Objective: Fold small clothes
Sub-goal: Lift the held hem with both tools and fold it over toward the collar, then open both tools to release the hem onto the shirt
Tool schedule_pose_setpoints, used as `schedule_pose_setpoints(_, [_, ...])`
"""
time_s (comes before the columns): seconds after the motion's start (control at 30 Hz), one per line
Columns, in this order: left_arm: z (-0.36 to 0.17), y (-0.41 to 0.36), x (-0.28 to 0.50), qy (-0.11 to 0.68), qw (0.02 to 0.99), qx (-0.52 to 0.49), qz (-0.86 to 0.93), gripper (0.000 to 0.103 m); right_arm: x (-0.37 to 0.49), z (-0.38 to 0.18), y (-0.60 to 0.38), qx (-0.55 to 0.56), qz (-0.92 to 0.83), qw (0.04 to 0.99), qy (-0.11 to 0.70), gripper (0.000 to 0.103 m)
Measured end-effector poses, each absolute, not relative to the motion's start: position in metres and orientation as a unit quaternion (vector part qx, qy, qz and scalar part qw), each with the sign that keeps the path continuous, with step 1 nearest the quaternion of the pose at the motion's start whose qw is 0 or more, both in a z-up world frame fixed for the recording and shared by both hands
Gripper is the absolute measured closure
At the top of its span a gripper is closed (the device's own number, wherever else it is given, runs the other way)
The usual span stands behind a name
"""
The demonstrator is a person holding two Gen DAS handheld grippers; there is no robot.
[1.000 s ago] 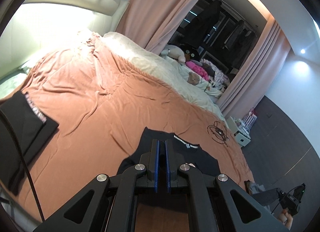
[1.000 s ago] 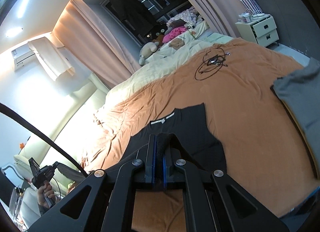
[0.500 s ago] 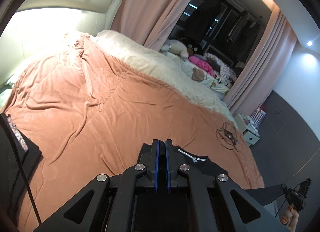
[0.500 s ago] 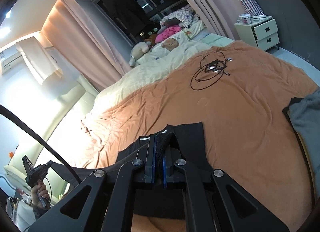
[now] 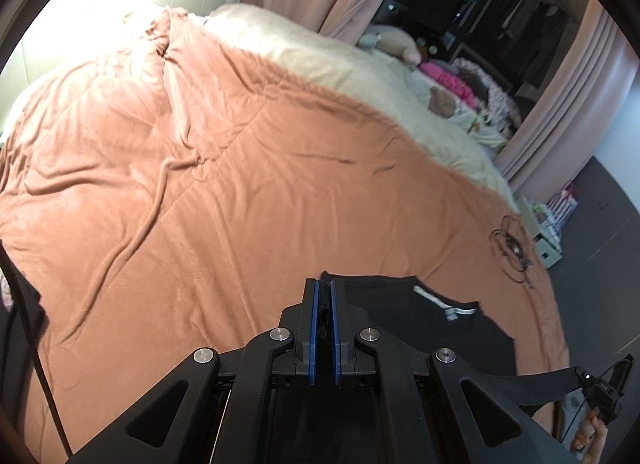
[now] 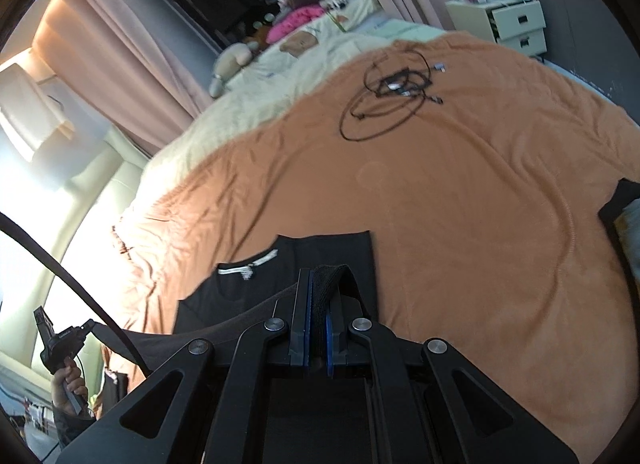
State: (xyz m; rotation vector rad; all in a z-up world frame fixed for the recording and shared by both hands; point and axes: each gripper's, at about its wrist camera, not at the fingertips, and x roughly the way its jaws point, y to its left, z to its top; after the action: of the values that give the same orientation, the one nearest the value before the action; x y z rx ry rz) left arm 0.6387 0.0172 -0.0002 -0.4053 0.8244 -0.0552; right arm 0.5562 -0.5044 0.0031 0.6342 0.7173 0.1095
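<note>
A black T-shirt (image 5: 436,328) with a white neck label lies flat on the orange bedcover (image 5: 208,192), collar end away from me. My left gripper (image 5: 324,294) is shut on a black edge of this shirt, lifted above the body. In the right wrist view my right gripper (image 6: 318,278) is shut on another part of the same edge, above the T-shirt (image 6: 328,254). The held edge stretches taut between them. Each view shows the other gripper in a hand: the right gripper (image 5: 580,376) and the left gripper (image 6: 86,326).
A coiled black cable (image 6: 388,104) lies further up the bed. Cream bedding with soft toys (image 6: 236,60) is beyond it, and a white nightstand (image 6: 516,24) at the far right. Dark clothes lie at the bed's left edge (image 5: 16,316) and right edge (image 6: 624,200).
Both grippers have carried the lifted black edge forward over the shirt toward its collar and slightly down. The folded dark pile on the left has slid almost out of view.
</note>
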Motion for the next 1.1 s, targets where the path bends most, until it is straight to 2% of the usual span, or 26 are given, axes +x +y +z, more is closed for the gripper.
schedule_pose_setpoints(0.5, [-0.099,0.006,0.734,0.464,0.868,-0.174,0.018,0.097,0.665,-0.053,-0.484,0.276,0.011,0.870,0.409,0.101])
schedule_pose_setpoints(0.83, [-0.129,-0.003,0.756,0.501,0.855,-0.133,0.020,0.094,0.687,-0.067,-0.475,0.248,-0.007,0.862,0.441,0.099])
schedule_pose_setpoints(0.87, [-0.127,-0.003,0.753,0.503,0.854,-0.131,0.012,0.084,0.684,-0.062,-0.473,0.238,-0.006,0.864,0.443,0.089])
schedule_pose_setpoints(0.9, [-0.125,-0.003,0.751,0.505,0.853,-0.129,0.005,0.066,0.683,-0.059,-0.471,0.232,-0.005,0.867,0.441,0.061])
schedule_pose_setpoints(0.97, [-0.119,-0.005,0.743,0.501,0.857,-0.122,-0.007,0.045,0.676,-0.050,-0.469,0.215,-0.008,0.877,0.430,0.025])
schedule_pose_setpoints(1.1, [-0.113,-0.018,0.730,0.510,0.857,-0.067,-0.028,0.042,0.659,-0.040,-0.455,0.165,-0.006,0.882,0.441,0.025])
